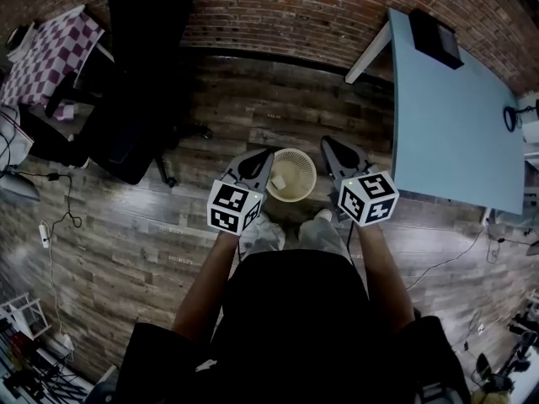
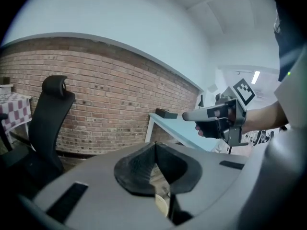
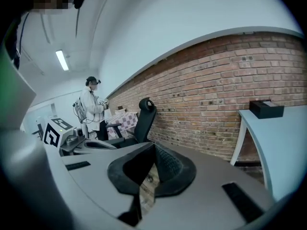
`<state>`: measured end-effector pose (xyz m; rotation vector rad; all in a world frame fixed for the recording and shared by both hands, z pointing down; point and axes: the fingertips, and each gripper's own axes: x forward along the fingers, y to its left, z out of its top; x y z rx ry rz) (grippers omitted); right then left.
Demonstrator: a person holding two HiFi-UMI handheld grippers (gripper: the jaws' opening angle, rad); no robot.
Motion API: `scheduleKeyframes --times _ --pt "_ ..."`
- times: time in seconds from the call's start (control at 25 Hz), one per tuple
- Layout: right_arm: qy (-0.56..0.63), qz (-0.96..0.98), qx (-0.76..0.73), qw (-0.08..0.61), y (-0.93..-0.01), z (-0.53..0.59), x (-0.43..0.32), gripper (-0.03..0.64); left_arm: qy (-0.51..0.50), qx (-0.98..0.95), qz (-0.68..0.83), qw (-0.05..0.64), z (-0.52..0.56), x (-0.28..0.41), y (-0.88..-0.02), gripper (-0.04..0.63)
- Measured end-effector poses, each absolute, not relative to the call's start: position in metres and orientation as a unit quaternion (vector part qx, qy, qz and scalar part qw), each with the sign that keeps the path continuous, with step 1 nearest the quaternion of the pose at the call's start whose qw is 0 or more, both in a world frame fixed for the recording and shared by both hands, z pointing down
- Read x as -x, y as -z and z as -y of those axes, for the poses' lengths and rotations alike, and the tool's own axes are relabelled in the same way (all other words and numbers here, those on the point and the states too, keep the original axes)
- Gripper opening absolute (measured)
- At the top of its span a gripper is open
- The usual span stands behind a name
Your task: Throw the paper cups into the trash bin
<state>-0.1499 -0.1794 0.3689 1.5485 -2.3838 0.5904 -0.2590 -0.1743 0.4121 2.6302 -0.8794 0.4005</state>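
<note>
Between left claw [image 1: 270, 153] and right claw [image 1: 325, 142], below, trash bin [image 1: 292, 195] (both closed)

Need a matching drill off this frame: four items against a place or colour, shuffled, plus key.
Items:
1. trash bin
2. office chair
3. table
4. black box

Place or colour:
A. light blue
B. on the table's far corner
C. next to the checkered cloth
D. cream, round, open top

Pairs: 1-D, 2-C, 3-A, 4-B
</note>
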Motion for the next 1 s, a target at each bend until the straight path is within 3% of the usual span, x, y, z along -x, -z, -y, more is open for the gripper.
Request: scheduleKeyframes --times 0.32,1.0 --pt "-0.143 0.844 -0.510 0.085 -0.308 0.181 0.142 0.005 -0.086 -0.926 0.346 0.122 0.177 0.235 -0.349 0.009" --pt "-0.108 0.875 -0.471 0.011 -0.236 0.126 0.101 0.005 -0.032 -0.917 0.387 0.092 0.122 0.172 -0.277 0.009"
